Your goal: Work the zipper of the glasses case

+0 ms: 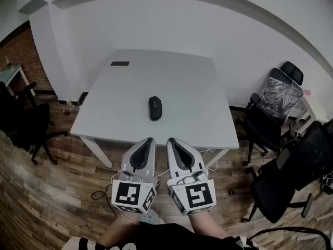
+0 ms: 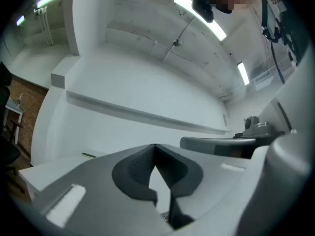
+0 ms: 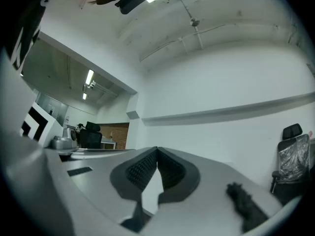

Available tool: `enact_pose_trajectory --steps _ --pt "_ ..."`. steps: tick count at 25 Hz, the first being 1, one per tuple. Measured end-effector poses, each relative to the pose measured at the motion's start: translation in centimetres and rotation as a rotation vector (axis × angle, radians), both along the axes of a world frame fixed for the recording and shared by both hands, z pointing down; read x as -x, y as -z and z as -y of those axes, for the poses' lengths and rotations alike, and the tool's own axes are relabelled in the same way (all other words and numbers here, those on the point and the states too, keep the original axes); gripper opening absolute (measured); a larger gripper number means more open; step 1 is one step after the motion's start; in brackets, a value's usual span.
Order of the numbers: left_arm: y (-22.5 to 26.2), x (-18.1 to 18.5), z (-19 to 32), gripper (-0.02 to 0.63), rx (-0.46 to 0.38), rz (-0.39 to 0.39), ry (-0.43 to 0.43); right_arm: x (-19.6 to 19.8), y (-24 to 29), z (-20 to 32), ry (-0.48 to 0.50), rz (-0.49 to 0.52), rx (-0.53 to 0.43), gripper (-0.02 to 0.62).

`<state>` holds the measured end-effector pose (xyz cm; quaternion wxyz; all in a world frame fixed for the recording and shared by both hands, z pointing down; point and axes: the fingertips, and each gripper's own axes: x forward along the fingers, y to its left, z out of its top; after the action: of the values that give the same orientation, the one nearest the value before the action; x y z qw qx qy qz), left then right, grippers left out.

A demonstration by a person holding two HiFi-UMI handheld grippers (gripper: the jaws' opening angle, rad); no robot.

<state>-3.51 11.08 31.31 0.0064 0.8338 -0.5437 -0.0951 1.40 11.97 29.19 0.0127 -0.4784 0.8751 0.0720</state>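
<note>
Two grippers hover side by side just off the near edge of the tabletop (image 1: 203, 82). The left gripper (image 1: 149, 140) and the right gripper (image 1: 170, 140) each have their jaws pressed together on nothing. The glasses case (image 1: 155, 108) lies near the middle of the tabletop, a little toward the near edge, apart from both claws. A flat dark object (image 1: 119, 64) rests by the far left corner. The case sits loose, so a tug by one claw alone would likely drag it along. Its zipper is too small to make out, so a pinch could miss.
</note>
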Motion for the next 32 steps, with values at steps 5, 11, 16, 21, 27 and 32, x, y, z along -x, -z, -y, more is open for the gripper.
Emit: enact_pose_trajectory --steps 5,11,16,21,27,32 --pt "-0.7 0.4 4.3 -0.002 0.003 0.001 -0.008 0.6 -0.7 4.2 -0.001 -0.003 0.011 0.006" --pt "-0.8 1.9 13.5 -0.002 -0.012 0.005 -0.022 2.4 -0.9 13.0 -0.018 -0.011 -0.011 0.006" --pt "0.4 2.7 20.2 -0.002 -0.030 0.024 -0.047 2.6 0.2 19.6 -0.068 -0.001 -0.020 0.006" --pt "0.2 2.7 23.3 -0.002 -0.015 0.033 -0.057 2.4 -0.1 22.9 -0.092 -0.012 0.002 0.006" --pt "-1.8 2.4 25.7 0.000 0.040 0.061 -0.057 1.9 -1.3 25.3 -0.096 -0.021 0.010 0.006" --pt "-8.2 3.2 29.3 0.189 0.284 0.035 -0.122 1.5 -2.2 26.6 -0.085 -0.025 0.034 0.006"
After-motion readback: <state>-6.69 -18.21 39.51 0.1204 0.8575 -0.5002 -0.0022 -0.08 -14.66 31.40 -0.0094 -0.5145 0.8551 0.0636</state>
